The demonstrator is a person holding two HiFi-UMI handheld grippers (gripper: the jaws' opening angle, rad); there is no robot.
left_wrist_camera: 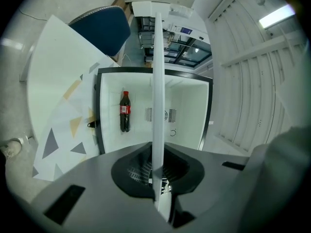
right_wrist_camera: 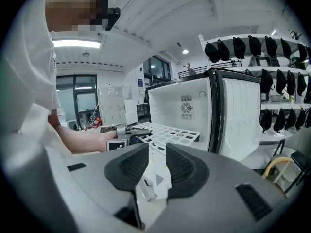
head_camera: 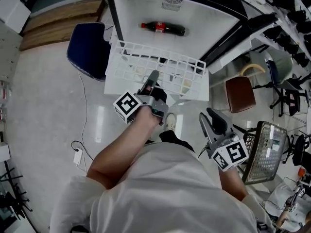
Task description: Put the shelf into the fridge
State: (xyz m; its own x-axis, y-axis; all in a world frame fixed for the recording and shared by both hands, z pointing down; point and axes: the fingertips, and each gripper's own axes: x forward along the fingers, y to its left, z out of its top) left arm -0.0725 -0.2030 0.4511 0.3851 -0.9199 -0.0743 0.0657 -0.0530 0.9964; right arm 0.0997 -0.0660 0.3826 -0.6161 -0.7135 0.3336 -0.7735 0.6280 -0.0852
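Your left gripper (head_camera: 153, 76) is clenched on the near edge of the shelf (head_camera: 160, 64). In the left gripper view the white grid runs edge-on straight between the pads, so the grip is firm on the rim and not on a cross wire.

The shelf is held flat in the air, reaching away from the fingers toward the open fridge (head_camera: 146, 11). Its long axis lies across the fridge mouth, and its far edge is at the mouth or just short of it; I cannot tell which. It is not yet seated inside.

A bottle (head_camera: 163, 28) lies on its side against the inner wall, beyond the shelf's far edge.

Your right gripper (right_wrist_camera: 156, 152) is released, its pads standing a little apart with nothing between them. It hangs back, well apart from the shelf's near right corner. The left hand is therefore the only one carrying the load.

The coming push, in my judgement, turns on keeping the long axis square to the opening.
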